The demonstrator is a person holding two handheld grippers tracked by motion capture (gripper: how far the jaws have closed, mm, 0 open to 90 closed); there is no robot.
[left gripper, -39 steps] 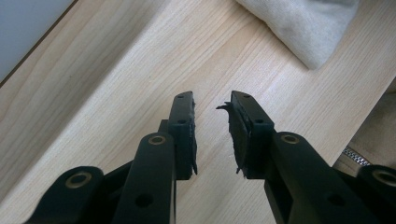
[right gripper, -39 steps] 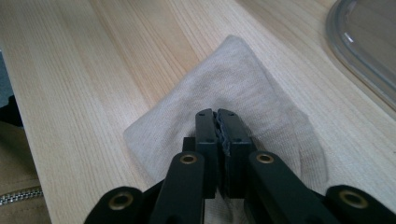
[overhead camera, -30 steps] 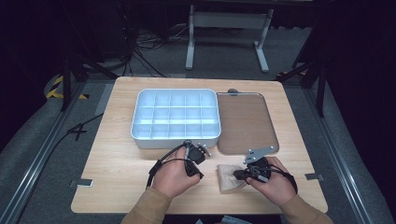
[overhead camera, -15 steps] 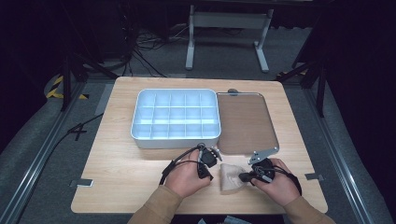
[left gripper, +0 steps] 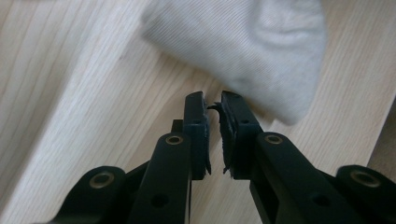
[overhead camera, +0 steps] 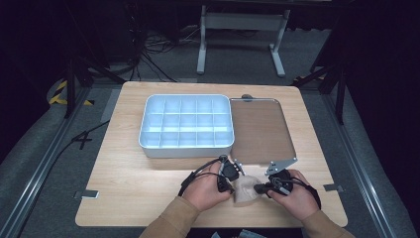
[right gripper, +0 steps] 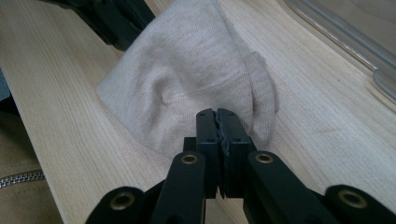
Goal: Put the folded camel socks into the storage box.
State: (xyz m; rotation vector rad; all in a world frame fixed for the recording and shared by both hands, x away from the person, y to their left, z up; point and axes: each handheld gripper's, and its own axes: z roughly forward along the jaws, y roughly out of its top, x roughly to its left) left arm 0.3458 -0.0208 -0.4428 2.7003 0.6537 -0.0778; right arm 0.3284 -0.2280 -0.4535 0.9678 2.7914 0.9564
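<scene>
On the near edge of the wooden table [overhead camera: 148, 188], the left gripper [overhead camera: 229, 174] sat beside the left side of a single beige sock [overhead camera: 245, 191], the only garment on the table. In the left gripper view its jaws stood nearly together with a thin gap between them, holding nothing; the sock [left gripper: 243, 51] lay just beyond the tips and slightly to their right, close but apart from them. The sock sat bunched in a rough heap rather than stretched out, so its long axis could not be told for certain.

To the right, the right gripper [overhead camera: 265, 187] met the sock's other side. In the right gripper view its jaws were pressed together at the near edge of the sock [right gripper: 187, 88], which rose in a peak ahead of them; whether cloth was actually nipped between the pads could not be told. This gripper looked the nearer of the two, so any lift or spread would probably turn on the left one closing the small gap first.

Farther back stood one white compartment tray [overhead camera: 148, 144] and, to its right, one flat clear lid [overhead camera: 262, 129], both well apart from the sock. Two grippers, two hands, one sock.
</scene>
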